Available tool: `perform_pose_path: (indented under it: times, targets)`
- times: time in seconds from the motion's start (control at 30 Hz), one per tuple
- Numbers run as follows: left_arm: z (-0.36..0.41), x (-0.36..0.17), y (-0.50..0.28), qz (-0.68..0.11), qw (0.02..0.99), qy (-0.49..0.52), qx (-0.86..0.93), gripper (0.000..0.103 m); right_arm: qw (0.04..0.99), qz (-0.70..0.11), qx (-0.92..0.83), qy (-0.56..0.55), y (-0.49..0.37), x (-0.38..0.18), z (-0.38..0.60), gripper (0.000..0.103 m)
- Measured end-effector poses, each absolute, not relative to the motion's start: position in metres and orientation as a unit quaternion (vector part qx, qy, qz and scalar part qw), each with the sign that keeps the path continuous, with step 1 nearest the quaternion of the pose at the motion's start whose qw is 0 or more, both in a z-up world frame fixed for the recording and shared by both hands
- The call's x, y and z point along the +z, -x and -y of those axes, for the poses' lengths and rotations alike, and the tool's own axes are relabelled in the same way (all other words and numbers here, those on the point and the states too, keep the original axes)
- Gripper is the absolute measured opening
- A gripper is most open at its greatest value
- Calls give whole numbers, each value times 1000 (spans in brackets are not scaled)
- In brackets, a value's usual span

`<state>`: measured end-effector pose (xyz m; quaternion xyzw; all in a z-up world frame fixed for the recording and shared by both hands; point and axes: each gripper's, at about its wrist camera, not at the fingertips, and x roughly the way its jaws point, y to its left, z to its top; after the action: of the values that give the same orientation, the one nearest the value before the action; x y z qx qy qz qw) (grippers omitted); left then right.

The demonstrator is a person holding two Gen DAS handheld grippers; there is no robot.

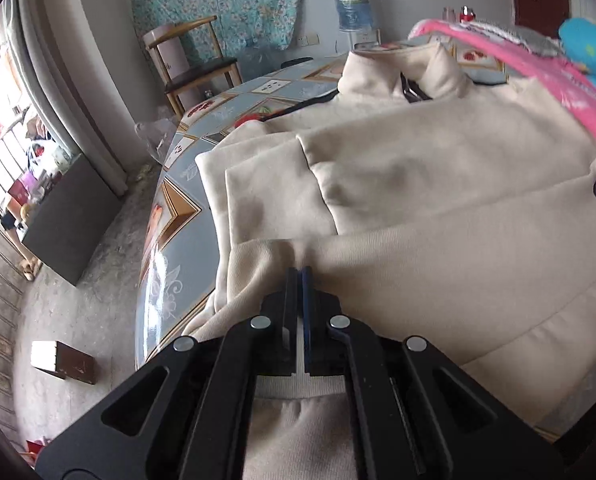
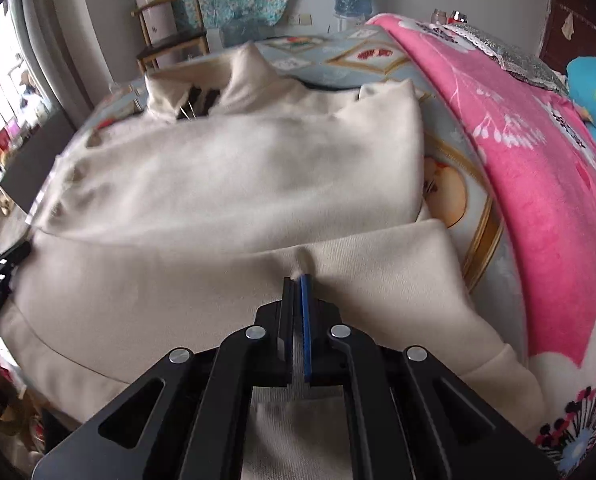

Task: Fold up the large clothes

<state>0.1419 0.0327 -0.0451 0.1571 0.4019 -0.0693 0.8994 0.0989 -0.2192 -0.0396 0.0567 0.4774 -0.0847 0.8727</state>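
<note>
Two grippers, both mine, are pinched on the hem of the cream jacket (image 1: 438, 168); my left gripper (image 1: 299, 270) has its jaws together on a small pleat of cloth at lower centre of its view, and my right gripper (image 2: 298, 279) is clamped the same way on the hem band at lower centre of its own view; the jacket lies spread on the patterned tablecloth (image 1: 170, 208), collar (image 2: 202, 92) toward the top of the frame, one sleeve folded in across the body at left of the left view; a pink blanket (image 2: 538, 168) is heaped along the right side, close beside the jacket's edge; I judge the step in hand to be the bottom-to-top fold, with the lift not yet made; the next move calls for raising both corners evenly, carrying the hem up toward the collar, keeping the band taut between my hands, and staying clear of the blanket.
</note>
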Motion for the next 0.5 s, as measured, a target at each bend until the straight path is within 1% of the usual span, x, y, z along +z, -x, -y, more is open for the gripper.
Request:
perform_pose_path:
  times: [0.07, 0.1, 0.13, 0.17, 0.23, 0.33, 0.4, 0.5]
  targets:
    - [-25, -48, -137, -392, 899, -187, -61, 2, 873, -477, -82, -63, -97, -37, 221, 4]
    - [-24, -49, -136, -390, 899, -193, -60, 2, 872, -475, -78, -83, -94, -33, 226, 4]
    - [-25, -49, -135, -389, 898, -196, -59, 2, 873, -472, -73, -100, -90, -28, 230, 7]
    - [-25, -49, -135, -388, 898, -196, -59, 2, 874, -466, -73, -114, -85, -21, 235, 7]
    - [-25, -49, -135, -389, 898, -197, -60, 2, 886, -438, -82, -127, -72, 0, 241, 9]
    - [-26, -49, -135, -390, 898, -197, -61, 2, 901, -409, -28, -139, -62, 24, 230, 9]
    - [-27, -48, -135, -390, 898, -196, -61, 2, 900, -414, 31, -135, -68, 24, 204, 9]
    - [-27, -48, -136, -391, 898, -195, -62, 2, 884, -442, 102, -113, -90, 4, 156, 9]
